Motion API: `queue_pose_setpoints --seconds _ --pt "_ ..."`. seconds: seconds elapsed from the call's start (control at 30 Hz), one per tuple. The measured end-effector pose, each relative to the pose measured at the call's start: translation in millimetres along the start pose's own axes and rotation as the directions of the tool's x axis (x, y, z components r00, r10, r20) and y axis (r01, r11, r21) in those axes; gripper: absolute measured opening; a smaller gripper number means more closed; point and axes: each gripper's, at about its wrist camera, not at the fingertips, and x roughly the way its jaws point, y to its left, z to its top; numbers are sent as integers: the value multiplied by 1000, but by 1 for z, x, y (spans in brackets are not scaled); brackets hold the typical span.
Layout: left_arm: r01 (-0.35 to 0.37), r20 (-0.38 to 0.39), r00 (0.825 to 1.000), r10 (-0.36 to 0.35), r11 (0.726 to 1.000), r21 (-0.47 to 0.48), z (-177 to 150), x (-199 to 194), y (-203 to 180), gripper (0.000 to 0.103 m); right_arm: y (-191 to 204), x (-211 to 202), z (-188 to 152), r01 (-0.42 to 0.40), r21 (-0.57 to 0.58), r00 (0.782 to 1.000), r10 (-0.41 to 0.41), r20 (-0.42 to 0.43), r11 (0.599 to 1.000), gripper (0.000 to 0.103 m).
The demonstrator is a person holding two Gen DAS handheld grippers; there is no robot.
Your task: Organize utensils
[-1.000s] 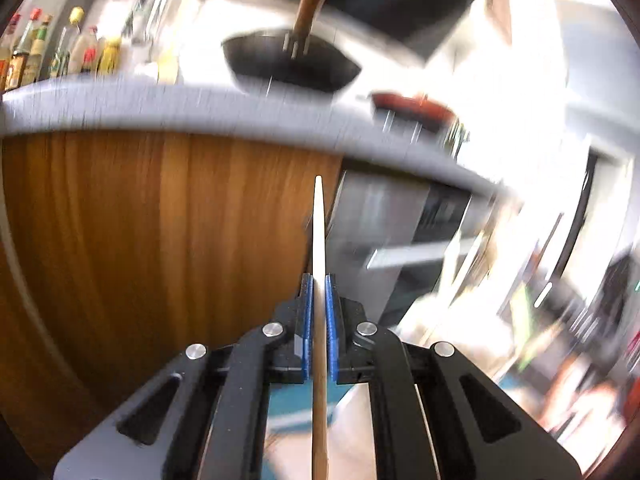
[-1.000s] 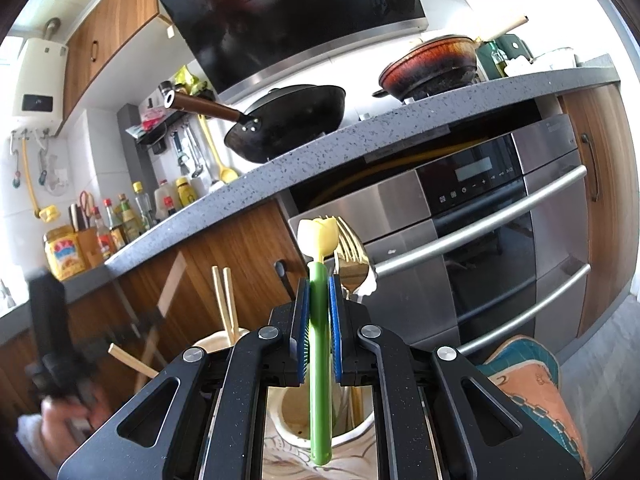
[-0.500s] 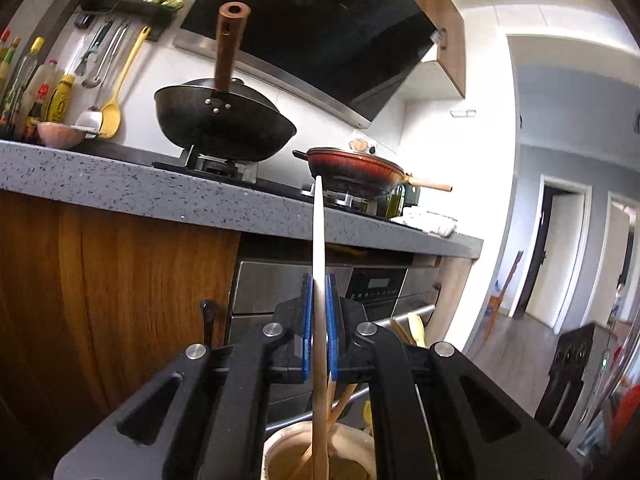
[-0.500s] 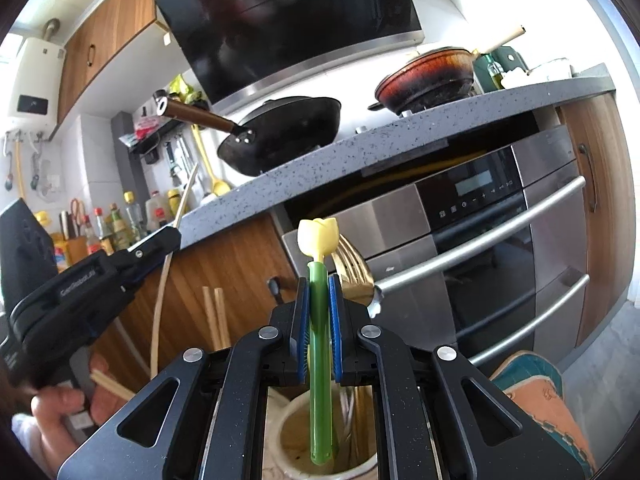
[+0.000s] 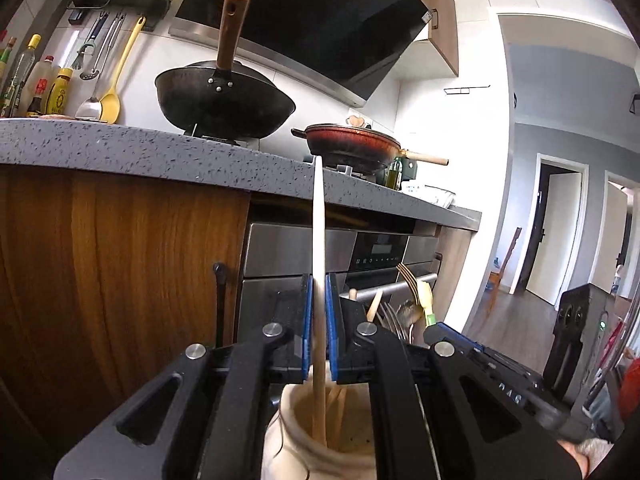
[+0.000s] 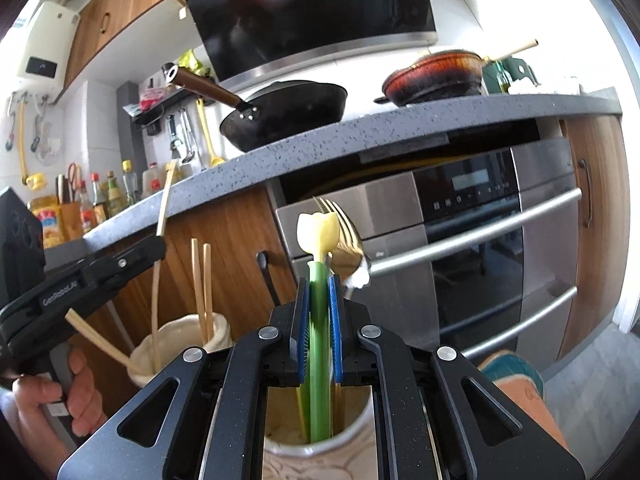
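Note:
My left gripper (image 5: 319, 296) is shut on a long pale wooden utensil (image 5: 319, 216). Its lower end stands inside a cream ceramic jar (image 5: 304, 440) just below the fingers, among other wooden sticks. My right gripper (image 6: 319, 300) is shut on a green-handled utensil with a yellow tulip-shaped top (image 6: 319, 232). Its lower end is inside a second cream jar (image 6: 316, 452) that also holds a gold fork (image 6: 346, 236). In the right wrist view the left gripper (image 6: 156, 246) stands at the left over its jar (image 6: 180, 344), which holds chopsticks (image 6: 201, 288).
A grey speckled counter (image 5: 120, 148) carries a black wok (image 5: 224, 104) and a red pan (image 5: 352, 144). Below are a wooden cabinet (image 5: 120, 272) and a steel oven (image 6: 480, 240). Bottles (image 6: 100, 200) line the counter's left end.
The left gripper swung in from a blurred sweep and lowered the wooden utensil's end into the left jar. The right gripper stayed over its jar with the green utensil.

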Motion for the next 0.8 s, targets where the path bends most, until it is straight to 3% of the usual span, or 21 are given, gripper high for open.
queue_pose_setpoints --seconds 0.2,0.23,0.3,0.5,0.57,0.8 --pt "3 -14 1000 -3 1000 26 -5 -15 -3 6 -4 -4 -7 1 7 998 -1 -58 1000 13" --pt "0 -17 1000 1 1000 31 -6 -17 -5 7 -4 -7 -8 -3 7 998 3 -61 1000 17" --pt "0 -23 1000 1 999 34 -8 -21 -6 10 -3 -12 -9 -6 5 998 6 -59 1000 37" --pt "-22 -25 999 22 999 26 -12 -50 -9 31 1 -39 -14 -8 11 998 8 -61 1000 45" --pt "-37 -24 999 38 999 26 -17 -64 -11 49 7 -49 -21 -10 -7 996 10 -84 1000 47" --pt "-82 -72 994 86 995 61 -49 -97 -25 72 29 -80 -38 2 -130 993 -17 -116 992 64"
